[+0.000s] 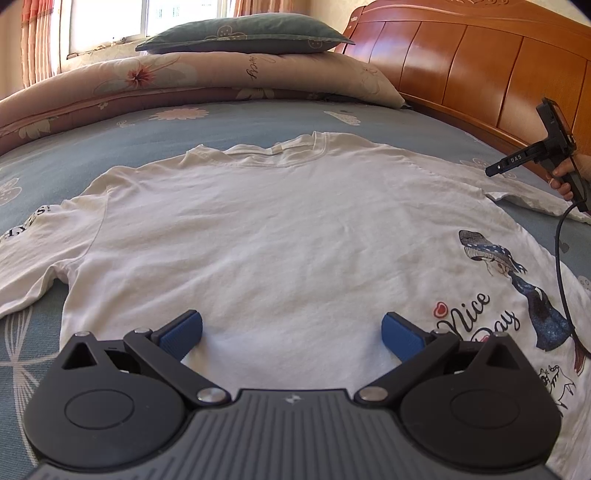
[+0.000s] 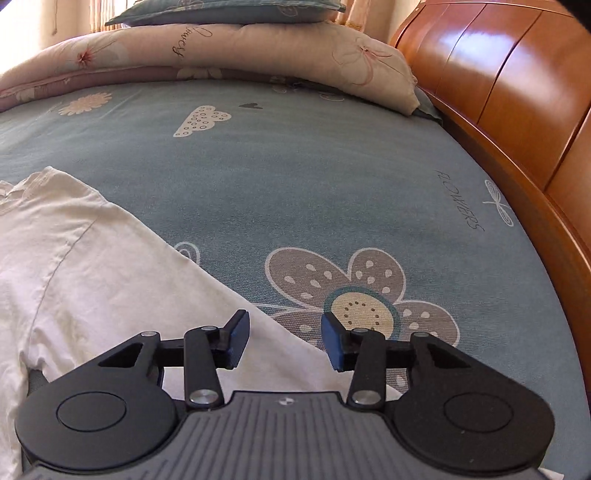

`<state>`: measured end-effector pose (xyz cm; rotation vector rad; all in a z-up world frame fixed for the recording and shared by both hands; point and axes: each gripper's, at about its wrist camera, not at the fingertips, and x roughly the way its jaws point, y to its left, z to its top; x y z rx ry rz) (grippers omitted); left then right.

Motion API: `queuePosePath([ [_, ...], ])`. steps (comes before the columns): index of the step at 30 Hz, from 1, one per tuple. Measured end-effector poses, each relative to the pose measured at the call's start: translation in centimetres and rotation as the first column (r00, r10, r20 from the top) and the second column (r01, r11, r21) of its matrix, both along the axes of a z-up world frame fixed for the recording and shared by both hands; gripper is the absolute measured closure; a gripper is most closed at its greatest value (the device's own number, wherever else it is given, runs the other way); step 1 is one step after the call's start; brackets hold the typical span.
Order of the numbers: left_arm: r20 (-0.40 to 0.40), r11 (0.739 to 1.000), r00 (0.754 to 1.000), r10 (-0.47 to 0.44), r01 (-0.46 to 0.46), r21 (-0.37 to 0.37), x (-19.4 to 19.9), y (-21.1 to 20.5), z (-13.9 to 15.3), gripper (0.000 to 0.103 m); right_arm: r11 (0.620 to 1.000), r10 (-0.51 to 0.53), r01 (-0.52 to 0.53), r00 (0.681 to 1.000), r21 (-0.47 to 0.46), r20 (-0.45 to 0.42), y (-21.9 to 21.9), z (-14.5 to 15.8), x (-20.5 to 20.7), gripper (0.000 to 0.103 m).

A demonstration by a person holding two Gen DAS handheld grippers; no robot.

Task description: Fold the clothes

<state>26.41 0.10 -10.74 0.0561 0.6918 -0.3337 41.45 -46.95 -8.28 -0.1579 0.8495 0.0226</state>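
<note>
While the white T-shirt [image 1: 280, 229] is spread flat on the blue flowered bed sheet [image 2: 332, 177], its long axis is seen to run from the hem, nearest the left wrist camera, to the neckline [image 1: 280, 155] at the far end, which is pointed toward the folded quilt [image 1: 192, 77] and the grey-green pillow [image 1: 240, 33] stacked on it. One short sleeve [image 1: 33, 251] is laid out to the left and the other [image 1: 535, 199] to the right, toward the wooden headboard [image 1: 480, 66]. A printed figure with the words "Nice Day" [image 1: 480, 314] is shown on the right part of the shirt.

The left tool [image 1: 291, 332] is held over the lower middle of the shirt with its blue pads spread wide; nothing is gripped between them.

The right tool [image 2: 284, 339] is held by a hand [image 1: 565, 177] at the shirt's right sleeve. Its pads are set apart, about half spread, and the edge of the sleeve cloth is seen lying beneath and between them, with the flowered sheet beyond. No pinch on the cloth can be made out; whether the fabric is touched cannot be told.
</note>
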Motion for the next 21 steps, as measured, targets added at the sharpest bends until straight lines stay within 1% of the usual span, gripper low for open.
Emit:
queuePosePath([
  [2,0.003,1.000,1.000,0.000,0.000,-0.003,0.0,0.0,0.0,0.001,0.999,0.037,-0.037,0.999,-0.014,-0.018,-0.4,-0.5,0.1,0.054],
  [3,0.005,1.000,1.000,0.000,0.000,-0.004,0.0,0.1,-0.1,0.001,0.999,0.051,-0.051,0.999,-0.006,-0.020,-0.6,-0.6,0.1,0.054],
  [5,0.006,1.000,1.000,0.000,0.000,-0.006,0.0,0.1,-0.1,0.001,0.998,0.059,-0.058,0.998,0.027,-0.029,-0.9,-0.6,0.1,0.059],
  [6,0.007,1.000,1.000,0.000,0.000,-0.007,0.0,0.1,-0.1,0.001,0.997,0.066,-0.064,0.997,0.051,-0.031,-0.9,-0.6,0.1,0.075],
  [7,0.007,1.000,1.000,0.000,0.000,-0.007,0.0,0.1,-0.1,0.001,0.996,0.074,-0.072,0.997,0.053,-0.030,-0.7,-0.6,-0.1,0.090],
  [9,0.007,1.000,1.000,0.000,0.000,-0.008,0.0,0.1,-0.1,0.001,0.996,0.085,-0.085,0.996,-0.005,-0.018,0.1,-0.7,-0.4,0.098],
  [10,0.008,1.000,1.000,0.000,0.000,-0.009,0.0,0.1,-0.1,0.001,0.997,0.076,-0.076,0.997,-0.019,-0.009,0.3,-0.7,-0.3,0.101],
  [11,0.008,1.000,1.000,0.000,0.000,-0.010,0.0,0.1,-0.1,0.001,0.998,0.063,-0.063,0.998,-0.031,0.003,0.5,-0.6,-0.3,0.102],
  [13,0.008,1.000,1.000,0.000,0.000,-0.011,0.0,0.1,-0.1,0.001,0.997,-0.004,0.007,0.999,-0.077,0.038,0.4,-0.6,0.3,0.103],
  [14,0.009,1.000,1.000,0.000,0.000,-0.011,0.0,0.1,-0.1,0.001,0.996,-0.038,0.041,0.998,-0.077,0.044,0.2,-0.5,0.8,0.103],
  [15,0.009,1.000,1.000,0.000,0.001,-0.012,0.0,0.1,-0.1,0.001,0.997,-0.053,0.055,0.998,-0.051,0.037,-0.1,-0.5,1.0,0.103],
  [16,0.009,1.000,1.000,-0.001,0.001,-0.013,0.0,0.2,-0.1,0.001,0.998,-0.051,0.053,0.998,-0.045,0.041,-0.1,-0.5,0.9,0.102],
  [17,0.008,1.000,1.000,-0.002,0.002,-0.015,0.0,0.2,-0.1,0.001,0.998,-0.049,0.051,0.998,-0.038,0.044,-0.1,-0.4,0.7,0.099],
  [19,0.007,1.000,1.000,-0.003,0.004,-0.018,0.0,0.2,-0.1,0.001,1.000,-0.030,0.030,0.998,-0.006,0.054,-0.3,0.0,0.0,0.086],
  [21,0.007,1.000,1.000,-0.004,0.005,-0.022,0.1,0.3,-0.1,0.001,1.000,-0.016,0.015,0.999,0.013,0.041,-0.9,0.3,-0.5,0.078],
])
